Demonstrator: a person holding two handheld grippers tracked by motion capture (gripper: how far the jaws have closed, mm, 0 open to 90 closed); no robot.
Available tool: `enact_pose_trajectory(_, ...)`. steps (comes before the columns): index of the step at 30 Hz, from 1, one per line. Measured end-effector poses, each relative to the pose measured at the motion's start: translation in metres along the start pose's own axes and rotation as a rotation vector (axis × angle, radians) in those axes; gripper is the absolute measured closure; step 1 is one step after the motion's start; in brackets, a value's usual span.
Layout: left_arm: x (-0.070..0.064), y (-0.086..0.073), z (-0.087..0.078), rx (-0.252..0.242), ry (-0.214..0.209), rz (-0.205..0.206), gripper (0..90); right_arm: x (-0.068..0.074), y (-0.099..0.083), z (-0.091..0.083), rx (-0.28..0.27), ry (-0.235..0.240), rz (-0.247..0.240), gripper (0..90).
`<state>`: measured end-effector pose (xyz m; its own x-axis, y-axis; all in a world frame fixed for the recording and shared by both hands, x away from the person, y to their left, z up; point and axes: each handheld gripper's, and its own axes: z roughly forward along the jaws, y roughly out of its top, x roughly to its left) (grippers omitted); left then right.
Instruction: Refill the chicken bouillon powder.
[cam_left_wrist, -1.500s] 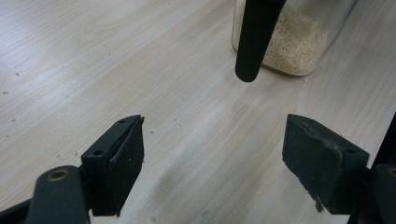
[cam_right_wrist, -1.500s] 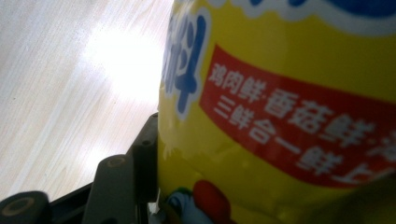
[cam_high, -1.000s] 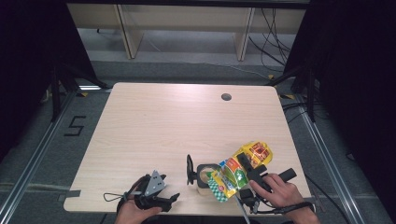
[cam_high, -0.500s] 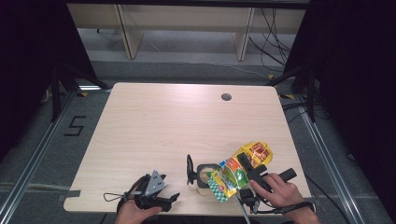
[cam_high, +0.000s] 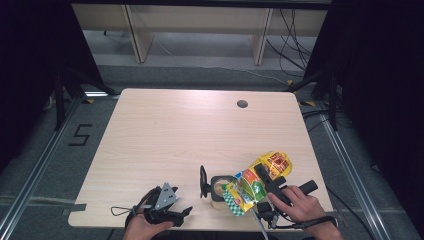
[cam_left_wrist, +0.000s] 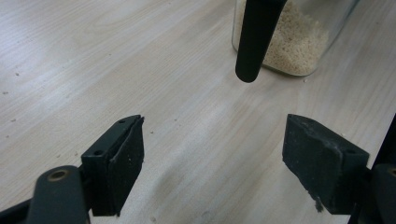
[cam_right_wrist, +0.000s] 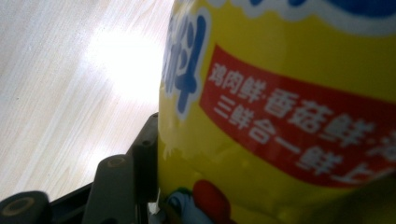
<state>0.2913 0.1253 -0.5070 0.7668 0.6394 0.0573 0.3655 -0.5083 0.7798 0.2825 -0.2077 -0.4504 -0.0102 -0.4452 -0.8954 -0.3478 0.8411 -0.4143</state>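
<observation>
The right tool pinches the yellow printed foil pouch, tilted over the clear granule-filled glass jar lower centre, left tool spread idle.

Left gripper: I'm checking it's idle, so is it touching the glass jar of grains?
Apart: in the left gripper view, bare table separates the open left gripper from the jar.

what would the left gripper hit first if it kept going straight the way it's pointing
Probably the black handle that hangs ahead of the open left gripper, with the clear jar of pale grains right behind it; depth is hard to judge.
</observation>
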Motion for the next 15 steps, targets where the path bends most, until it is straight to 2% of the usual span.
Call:
enact_pose_trajectory(1,-0.0017,-0.0002,0.0002,-0.004,-0.005,-0.024,20.5,-0.0001,0.0000,0.0000,0.000,0.001,-0.001,45.2)
enact_pose_trajectory(2,-0.0015,-0.0005,0.0008,-0.009,-0.006,-0.025,20.5,-0.0001,0.0001,-0.0001,0.000,0.000,0.000,45.2)
enact_pose_trajectory(3,0.0004,0.0004,0.0006,-0.011,-0.006,0.004,20.5,0.0003,0.0002,-0.0002,0.001,0.000,0.005,45.2)
enact_pose_trajectory(4,0.0012,0.0003,0.0004,-0.004,-0.001,0.012,20.5,0.0003,0.0003,-0.0001,0.002,-0.001,0.006,45.2)
enact_pose_trajectory(5,0.0002,0.0001,0.0010,-0.012,-0.008,-0.004,20.5,0.0003,0.0002,0.0000,0.001,0.000,0.006,45.2)
enact_pose_trajectory(6,0.0004,0.0001,-0.0002,0.006,-0.004,0.004,20.5,0.0003,0.0003,-0.0001,0.001,0.000,0.006,45.2)
enact_pose_trajectory(7,-0.0006,-0.0003,-0.0001,0.008,0.000,-0.013,20.5,0.0003,0.0004,-0.0001,0.001,0.000,0.007,45.2)
enact_pose_trajectory(8,-0.0003,-0.0003,0.0005,-0.001,0.000,-0.012,20.5,0.0010,0.0002,-0.0005,0.003,0.014,0.003,45.2)
enact_pose_trajectory(10,0.0010,0.0005,0.0003,-0.001,-0.003,0.009,20.5,0.0004,0.0000,-0.0005,-0.001,0.015,-0.005,45.2)
enact_pose_trajectory(11,-0.0003,0.0003,0.0011,-0.014,-0.010,-0.003,20.5,-0.0002,-0.0001,-0.0003,-0.003,0.011,-0.007,45.2)
enact_pose_trajectory(12,-0.0009,-0.0003,0.0000,0.009,0.002,-0.013,20.5,-0.0001,0.0001,-0.0002,-0.001,0.001,0.000,45.2)
enact_pose_trajectory(14,-0.0004,-0.0003,0.0006,-0.001,-0.002,-0.013,20.5,0.0001,-0.0001,-0.0005,-0.003,0.016,-0.009,45.2)
enact_pose_trajectory(15,0.0008,0.0004,0.0002,-0.001,-0.002,0.007,20.5,-0.0002,0.0001,-0.0003,-0.002,0.001,-0.002,45.2)
